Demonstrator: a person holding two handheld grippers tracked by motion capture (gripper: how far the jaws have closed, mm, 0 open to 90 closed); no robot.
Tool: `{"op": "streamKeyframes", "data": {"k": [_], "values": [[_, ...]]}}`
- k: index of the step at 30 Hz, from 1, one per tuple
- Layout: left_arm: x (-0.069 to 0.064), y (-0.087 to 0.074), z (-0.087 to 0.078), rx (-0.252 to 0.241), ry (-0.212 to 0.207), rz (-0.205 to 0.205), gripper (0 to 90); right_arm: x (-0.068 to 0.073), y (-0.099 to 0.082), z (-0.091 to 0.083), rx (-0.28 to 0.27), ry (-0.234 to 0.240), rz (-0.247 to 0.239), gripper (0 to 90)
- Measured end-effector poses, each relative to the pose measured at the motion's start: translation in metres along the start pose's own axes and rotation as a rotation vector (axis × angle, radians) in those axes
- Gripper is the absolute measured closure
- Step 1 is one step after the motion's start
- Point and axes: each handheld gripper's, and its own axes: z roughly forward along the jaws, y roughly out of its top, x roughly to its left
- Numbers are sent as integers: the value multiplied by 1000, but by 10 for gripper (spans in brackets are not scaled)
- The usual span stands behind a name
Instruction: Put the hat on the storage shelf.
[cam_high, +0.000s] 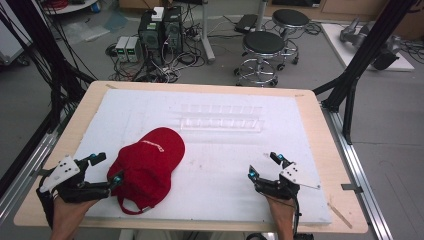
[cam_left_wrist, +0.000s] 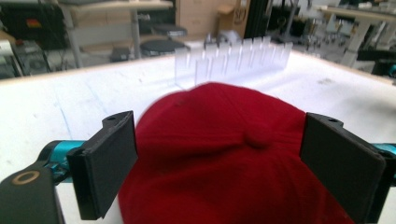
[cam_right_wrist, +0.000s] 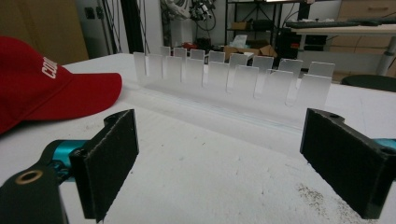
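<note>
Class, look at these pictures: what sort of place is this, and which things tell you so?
Probably a robotics or engineering lab: desktop computers with tangled cables on the floor, round workshop stools, and a black frame around the table.

A white foam sheet (cam_high: 210, 165) is laid over the wooden bench (cam_high: 320, 130). Two black round stools (cam_high: 263, 44) are placed on the grey floor beyond the far edge. Two computer towers (cam_high: 161, 31) with tangled cables are set further left on the floor, with two small white-and-green boxes (cam_high: 128, 48) just beside them. Black frame struts (cam_high: 367, 47) are seen at the right.
</note>
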Motion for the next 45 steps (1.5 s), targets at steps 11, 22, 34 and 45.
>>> {"op": "streamKeyframes", "data": {"k": [11,22,34,45], "values": [[-18,0,16,108,55,-49,117,0,0,0,9,-7,5,104],[-22,-10,33,179,57,-79,210,0,0,0,4,-9,2,104],[-14,-15,34,189,6,-101,613,0,0,0,1,-7,0,104],[-12,-10,31,180,1,-79,828,0,0,0,-1,-7,-6,104]]}}
